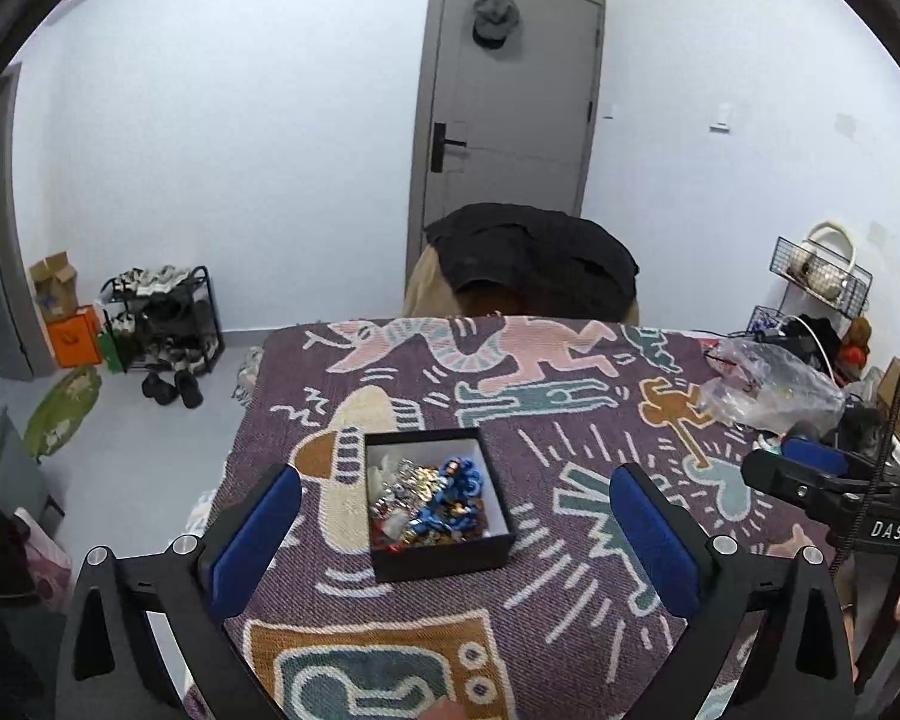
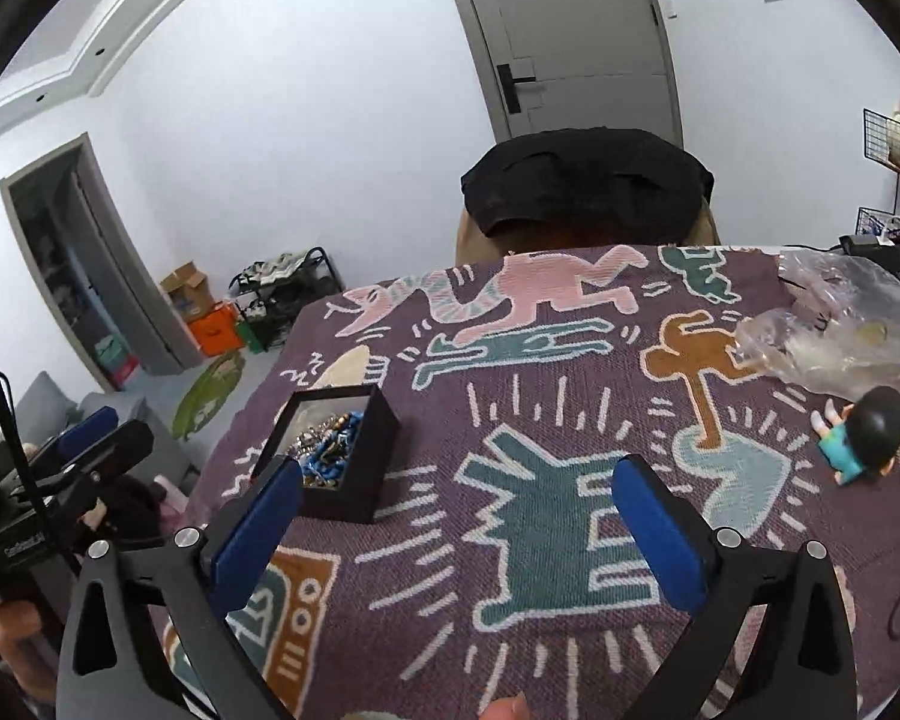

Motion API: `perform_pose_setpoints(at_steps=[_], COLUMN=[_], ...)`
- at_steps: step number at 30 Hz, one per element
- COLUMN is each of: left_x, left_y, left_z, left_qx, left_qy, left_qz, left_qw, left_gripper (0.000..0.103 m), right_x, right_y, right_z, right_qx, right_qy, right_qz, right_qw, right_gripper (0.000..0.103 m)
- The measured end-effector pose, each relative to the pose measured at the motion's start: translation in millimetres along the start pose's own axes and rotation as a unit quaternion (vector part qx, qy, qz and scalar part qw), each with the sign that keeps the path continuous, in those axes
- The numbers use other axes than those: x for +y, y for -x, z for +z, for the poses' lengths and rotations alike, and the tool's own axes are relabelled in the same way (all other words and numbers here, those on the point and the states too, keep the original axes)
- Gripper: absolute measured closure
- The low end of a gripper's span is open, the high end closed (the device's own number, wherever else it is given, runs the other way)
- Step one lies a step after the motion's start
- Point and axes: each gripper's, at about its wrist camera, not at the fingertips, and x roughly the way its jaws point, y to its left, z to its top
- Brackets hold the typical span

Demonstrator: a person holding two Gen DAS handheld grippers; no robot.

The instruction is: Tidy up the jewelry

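A small black box (image 1: 444, 555) with a white lining sits on the patterned purple cloth (image 1: 570, 570). It holds a heap of jewelry (image 1: 429, 498), blue, silver and gold pieces. My left gripper (image 1: 456, 531) is open and empty, its blue pads on either side of the box, above it. In the right wrist view the box (image 2: 354, 468) lies at the left. My right gripper (image 2: 456, 534) is open and empty over the cloth (image 2: 570, 420), its left pad (image 2: 258, 534) just in front of the box. The right gripper also shows at the right edge of the left wrist view (image 1: 810, 468).
A crumpled clear plastic bag (image 2: 852, 330) lies at the far right of the table, with a small dark-haired figurine (image 2: 864, 432) in front of it. A chair draped with a black garment (image 2: 588, 186) stands behind the table. A shoe rack (image 1: 162, 318) stands by the wall.
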Motion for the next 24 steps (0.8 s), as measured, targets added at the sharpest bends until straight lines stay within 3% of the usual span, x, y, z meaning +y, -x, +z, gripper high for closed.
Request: perform_pose_setpoints(at_steps=[17, 24], left_x=[-9.5, -11.8], left_y=[35.2, 43.5], left_z=[-27.7, -41.8], left_qx=[-0.021, -0.022], left_qy=[-0.002, -0.01], left_qz=[0.01, 0.014], left_qw=[0.9997, 0.9996], left_gripper=[0.0, 0.0], right_x=[-4.1, -9.1], right_y=[31.4, 48.4], right_z=[-35.7, -47.6], right_qx=[0.005, -0.012], right_qy=[0.036, 0.042], right_qz=[0.002, 0.006], right_qw=[0.999, 0.999], right_gripper=[0.0, 0.0])
